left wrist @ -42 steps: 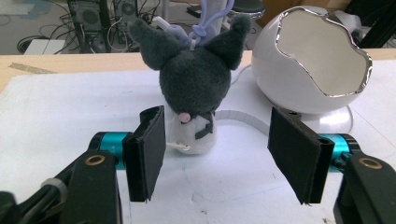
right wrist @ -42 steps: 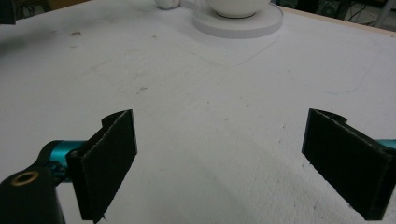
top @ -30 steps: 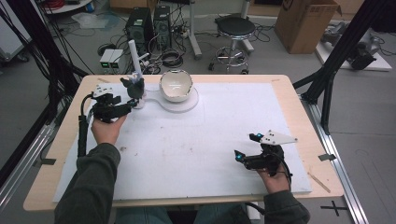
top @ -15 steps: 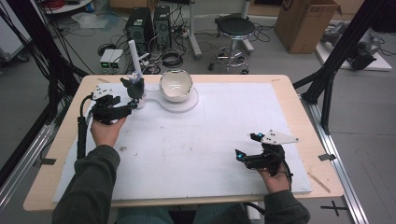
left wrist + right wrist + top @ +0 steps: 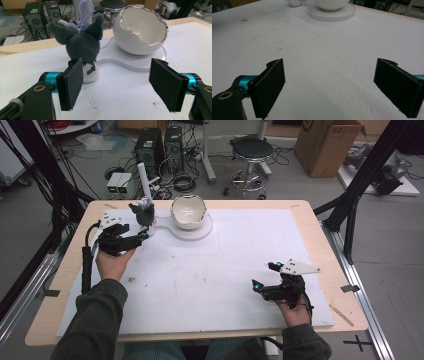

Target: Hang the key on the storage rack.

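Black pads of the left claw point(image 5: 120, 85) have just been opening and stand wide, nothing pressed between them, the grey plush toy point(image 5: 81, 46) standing upright just beyond the left pad in the upper left of the frame. Draw the claw straight back so that pad clears the toy without tipping it toward the white eggshell bowl point(image 5: 140, 31). The right claw point(image 5: 332, 87) hangs open over bare white surface point(image 5: 317, 50).

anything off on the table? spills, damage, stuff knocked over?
Nothing spilled or toppled. The grey plush toy stands upright beside the eggshell-shaped bowl, whose jagged rim looks like its design, not damage. The white table cover has dark scuffs and smudges. Both grippers hold nothing.
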